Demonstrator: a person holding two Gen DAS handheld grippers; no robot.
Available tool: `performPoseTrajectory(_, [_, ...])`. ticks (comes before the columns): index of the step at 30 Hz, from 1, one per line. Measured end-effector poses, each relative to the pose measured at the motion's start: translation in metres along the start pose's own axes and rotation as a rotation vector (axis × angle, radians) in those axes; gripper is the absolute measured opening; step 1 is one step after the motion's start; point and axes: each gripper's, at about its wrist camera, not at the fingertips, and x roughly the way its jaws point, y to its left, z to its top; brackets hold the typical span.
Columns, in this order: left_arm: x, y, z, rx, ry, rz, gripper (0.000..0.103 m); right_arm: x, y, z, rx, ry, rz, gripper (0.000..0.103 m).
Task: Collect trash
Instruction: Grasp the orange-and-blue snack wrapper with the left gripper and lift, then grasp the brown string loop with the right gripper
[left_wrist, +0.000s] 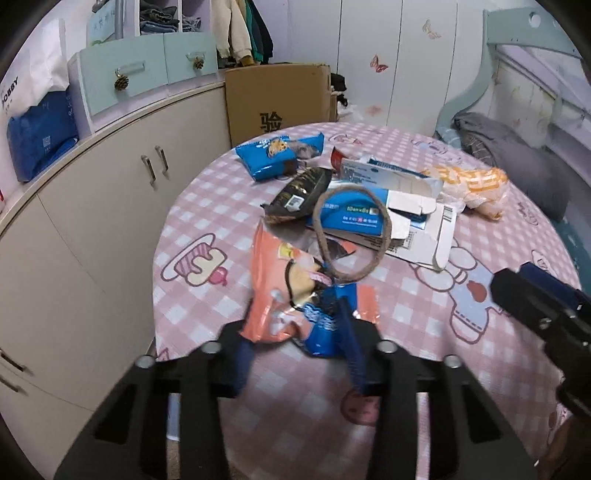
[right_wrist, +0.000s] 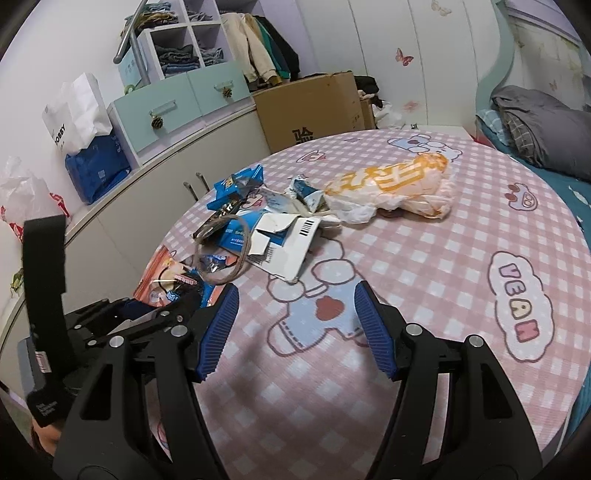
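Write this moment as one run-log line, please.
left gripper: shut on orange snack wrapper | right gripper: open, empty | other trash on table

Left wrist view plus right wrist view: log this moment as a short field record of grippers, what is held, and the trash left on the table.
left gripper: shut on orange snack wrapper
right gripper: open, empty, over the table
brown loop: lying across the wrapper and the blue flattened carton
other trash: blue snack bag, black packet, orange-printed plastic bag
surface: pink checked cloth with cartoon prints
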Motion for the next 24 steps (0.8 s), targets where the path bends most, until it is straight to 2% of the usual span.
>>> performPoseTrajectory(1, [-0.001, 0.001, -0.001, 0.001, -0.002, -0.006, 0.024, 0.001, 0.002, 0.000, -0.003, 0.004, 0.002, 0.065])
performPoseTrajectory(7, [-0.015, 0.018, -0.013, -0.030, -0.019, -0.108, 0.012, 0.013, 0.019, 0.004, -0.021, 0.029, 0.031, 0.065])
performPoseTrajectory(9, [-0.023, 0.026, -0.017, -0.043, -0.040, -0.147, 0.010, 0.018, 0.025, 0.005, -0.024, 0.041, 0.048, 0.064])
performPoseTrajectory(11, [-0.030, 0.032, -0.020, -0.058, -0.057, -0.162, 0.008, 0.024, 0.031, 0.009, -0.027, 0.056, 0.052, 0.060])
performPoseTrajectory(15, [-0.044, 0.050, -0.020, -0.112, -0.109, -0.164, 0.007, 0.045, 0.043, 0.019, -0.025, 0.099, 0.051, 0.055])
performPoseTrajectory(18, [-0.051, 0.063, -0.019, -0.143, -0.150, -0.089, 0.007, 0.061, 0.048, 0.025, -0.018, 0.134, 0.030, 0.044])
performPoseTrajectory(20, [-0.052, 0.070, -0.018, -0.161, -0.153, -0.089, 0.007, 0.073, 0.050, 0.028, -0.013, 0.166, 0.025, 0.038])
performPoseTrajectory(21, [-0.052, 0.075, -0.017, -0.173, -0.156, -0.085, 0.007, 0.078, 0.052, 0.029, -0.010, 0.178, 0.021, 0.032])
performPoseTrajectory(23, [-0.051, 0.082, -0.016, -0.189, -0.156, -0.077, 0.007, 0.087, 0.053, 0.029, 0.002, 0.212, 0.025, 0.030])
performPoseTrajectory(24, [-0.050, 0.086, -0.016, -0.197, -0.153, -0.079, 0.007, 0.088, 0.054, 0.029, 0.001, 0.212, 0.025, 0.019])
